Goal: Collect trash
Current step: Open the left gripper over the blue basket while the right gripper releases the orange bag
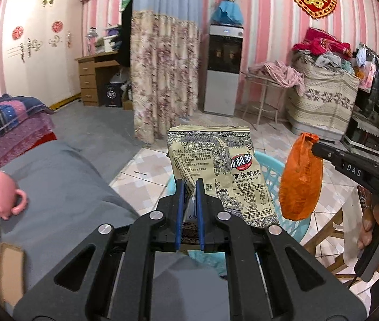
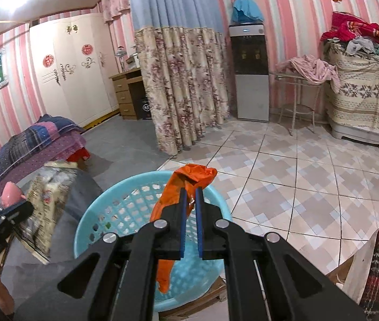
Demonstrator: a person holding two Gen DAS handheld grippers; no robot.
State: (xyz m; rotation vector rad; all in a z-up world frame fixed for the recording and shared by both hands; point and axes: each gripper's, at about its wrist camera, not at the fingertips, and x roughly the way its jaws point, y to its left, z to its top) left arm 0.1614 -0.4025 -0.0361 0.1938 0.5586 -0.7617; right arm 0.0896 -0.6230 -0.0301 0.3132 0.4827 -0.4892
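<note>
Pink-striped walls (image 2: 291, 13) enclose a tiled floor (image 2: 296, 165), with a flowered curtain (image 2: 184, 85) hanging mid-room and a water dispenser (image 2: 249, 72) against the wall beside it. Grey cloth covers the bed (image 1: 63, 187); a pink pig-shaped cup (image 1: 2, 194) sits near its left edge. Just off the bed's right edge stands a blue perforated basket (image 2: 125, 203). Above its rim, the left gripper (image 1: 190, 184) pinches a beige snack bag (image 1: 216, 165) by its lower edge, and the right gripper (image 2: 190, 194) is clamped on an orange wrapper (image 2: 173, 203) dangling into the basket's mouth. Only the right view shows the basket's open interior; only the left view shows the cardboard scrap (image 1: 10, 272) at the bed's near left corner.
</note>
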